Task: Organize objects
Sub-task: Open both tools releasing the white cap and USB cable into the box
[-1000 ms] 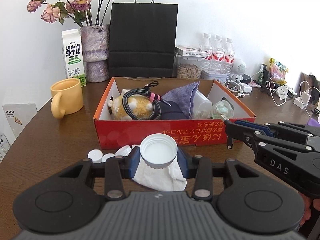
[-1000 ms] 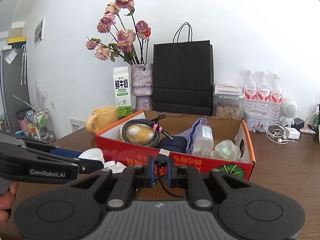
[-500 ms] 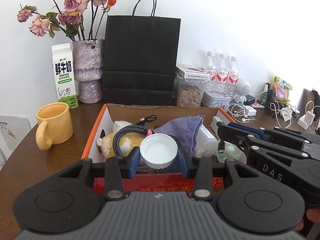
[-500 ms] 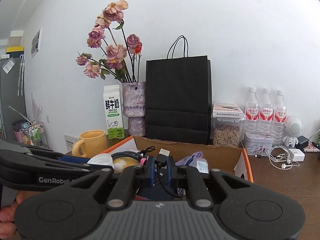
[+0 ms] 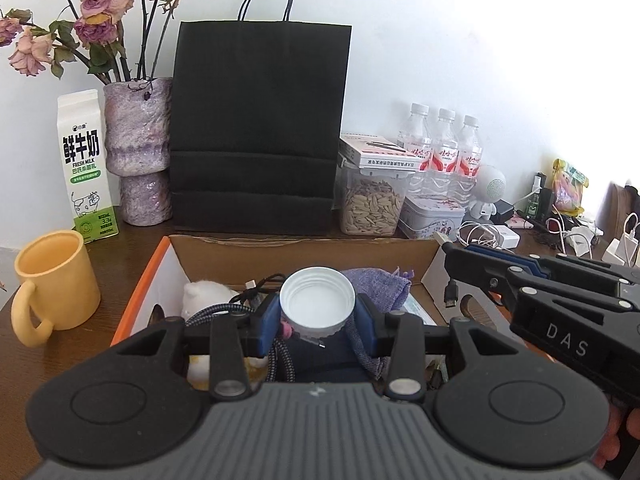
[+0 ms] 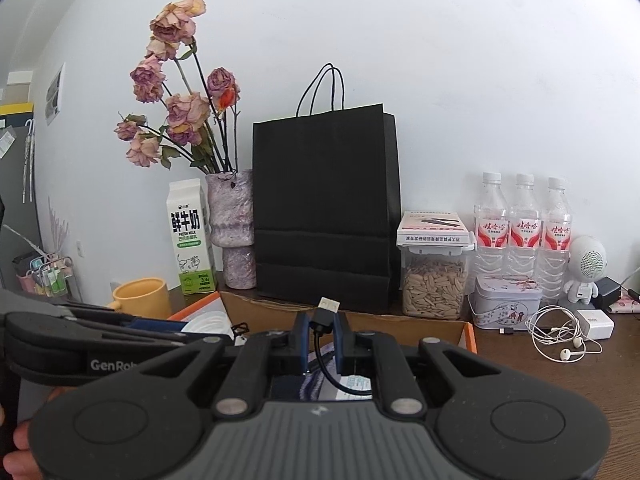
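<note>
While both grippers hang side by side over the open box, each carries one item.

White cap: a white plastic screw cap (image 5: 317, 303), open side facing the camera, pinched at its sides between the blue pads (image 5: 267, 322) of the left gripper (image 5: 317, 320), above the box's contents.

USB cable: a short black USB cable (image 6: 325, 315) clamped between the nearly closed blue pads of the right gripper (image 6: 323, 334); its metal plug sticks up past the fingertips and the cord loops down beneath them. In the left view its small far plug (image 5: 450, 298) dangles over the box's right edge.

Left gripper pose: angled downward over the box, jaws partly spread to the cap's width.

Right gripper pose: closer to level, jaws almost together on the cable, reaching in from the right of the left view (image 5: 520, 280); fingers of the person's hand (image 5: 624, 436) show at its grip.

Box: an orange-edged cardboard box (image 5: 280, 249) directly below, holding a purple cloth (image 5: 380, 280), a braided cable coil (image 5: 280, 354) and a white plush toy (image 5: 204, 294).

Around the box: yellow mug (image 5: 54, 284) to the left; milk carton (image 5: 84, 168), vase of dried roses (image 5: 138, 148) and black paper bag (image 5: 256, 128) behind; seed jar (image 5: 372, 204), water bottles (image 5: 444, 156) and earphones (image 6: 560, 336) to the right, all on the wooden table (image 5: 132, 240).
</note>
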The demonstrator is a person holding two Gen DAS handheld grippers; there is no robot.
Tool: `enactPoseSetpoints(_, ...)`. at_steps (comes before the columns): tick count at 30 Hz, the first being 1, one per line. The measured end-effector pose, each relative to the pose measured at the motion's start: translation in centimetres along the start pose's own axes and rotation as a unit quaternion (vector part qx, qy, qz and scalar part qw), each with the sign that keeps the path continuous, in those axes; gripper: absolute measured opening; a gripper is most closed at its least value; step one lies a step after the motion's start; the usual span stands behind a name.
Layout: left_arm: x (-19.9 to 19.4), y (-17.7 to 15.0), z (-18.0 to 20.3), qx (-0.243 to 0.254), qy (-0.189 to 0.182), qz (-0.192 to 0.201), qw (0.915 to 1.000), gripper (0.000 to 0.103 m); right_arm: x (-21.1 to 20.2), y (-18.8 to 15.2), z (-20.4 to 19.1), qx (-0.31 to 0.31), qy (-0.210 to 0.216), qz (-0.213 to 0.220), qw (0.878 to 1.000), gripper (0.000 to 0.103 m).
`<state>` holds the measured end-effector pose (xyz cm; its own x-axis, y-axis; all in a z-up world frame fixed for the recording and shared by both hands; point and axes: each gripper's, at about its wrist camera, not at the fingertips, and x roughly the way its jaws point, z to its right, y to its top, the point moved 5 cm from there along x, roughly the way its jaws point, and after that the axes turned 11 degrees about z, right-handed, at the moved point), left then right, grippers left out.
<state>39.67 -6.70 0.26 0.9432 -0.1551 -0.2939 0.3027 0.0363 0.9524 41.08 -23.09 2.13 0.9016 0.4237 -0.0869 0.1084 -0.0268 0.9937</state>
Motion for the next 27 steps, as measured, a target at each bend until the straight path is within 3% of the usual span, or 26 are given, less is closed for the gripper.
enactPoseSetpoints(11,2.9,-0.5,-0.8,-0.001,0.006,-0.009,0.9999,0.041,2.2,-1.1,2.1,-0.010,-0.001,-0.026,1.000,0.011)
enactPoseSetpoints(13,3.0,-0.7,-1.1,-0.001,0.014,-0.010,0.9999,0.044,2.4,-1.5,2.0,-0.011,-0.001,-0.034,0.999,0.012)
enactPoseSetpoints(16,2.8,-0.8,-1.3,-0.001,0.019,-0.008,0.9998,0.060,2.3,-1.8,1.9,-0.011,-0.004,-0.039,0.999,0.012)
enactPoseSetpoints(18,2.5,-0.6,-1.5,0.001,0.024,-0.002,0.9997,0.081,2.1,-1.7,2.0,-0.011,-0.011,-0.039,0.999,0.021)
enactPoseSetpoints(20,2.2,-0.5,-1.7,0.000,0.030,0.006,0.9995,0.095,1.9,-1.5,2.1,-0.008,-0.017,-0.034,0.999,0.047)
enactPoseSetpoints(21,2.1,-0.3,-1.8,-0.001,0.032,0.008,0.9994,0.103,1.8,-1.4,2.1,-0.008,-0.020,-0.032,0.999,0.053)
enactPoseSetpoints(23,2.1,-0.3,-2.0,-0.004,0.038,0.009,0.9992,0.103,1.7,-1.3,2.1,-0.006,-0.020,-0.030,0.999,0.075)
enactPoseSetpoints(25,2.2,-0.4,-2.2,-0.006,0.040,0.003,0.9992,0.103,1.7,-1.3,2.0,-0.002,-0.018,-0.028,0.999,0.090)
enactPoseSetpoints(27,2.3,-0.5,-2.3,-0.006,0.043,-0.003,0.9991,0.103,1.6,-1.3,2.0,-0.001,-0.017,-0.023,1.000,0.096)
